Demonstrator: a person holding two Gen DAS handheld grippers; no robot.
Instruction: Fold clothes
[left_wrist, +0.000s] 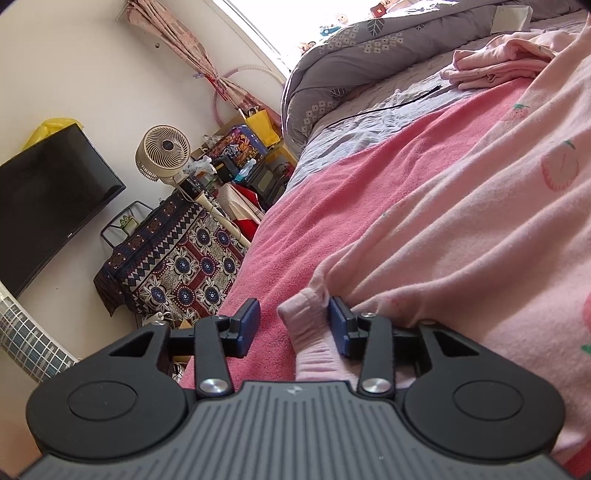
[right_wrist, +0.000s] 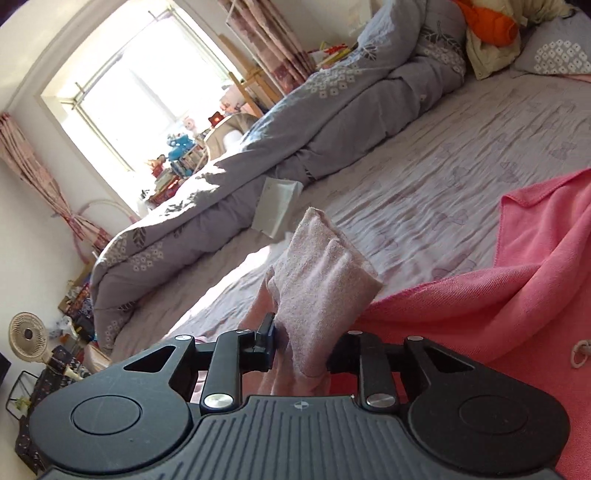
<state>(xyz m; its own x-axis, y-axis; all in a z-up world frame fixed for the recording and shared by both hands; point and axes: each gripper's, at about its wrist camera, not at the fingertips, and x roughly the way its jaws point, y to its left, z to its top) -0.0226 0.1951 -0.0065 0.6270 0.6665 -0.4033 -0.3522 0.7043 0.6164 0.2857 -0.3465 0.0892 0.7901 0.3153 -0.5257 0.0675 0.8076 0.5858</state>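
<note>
A pale pink garment with strawberry prints lies spread over a pink towel on the bed. My left gripper is open; a ribbed cuff of the garment lies between its blue pads, touching the right pad only. In the right wrist view my right gripper has its jaws part closed around another pale pink cuff, which stands up between them; its right finger is hidden by the cloth, so I cannot tell the grip. The pink towel lies to its right.
A rolled grey quilt lies along the bed's far side, with a white paper next to it. Another pink garment lies bunched further up the bed. A fan, a TV and a patterned-cloth table stand left of the bed.
</note>
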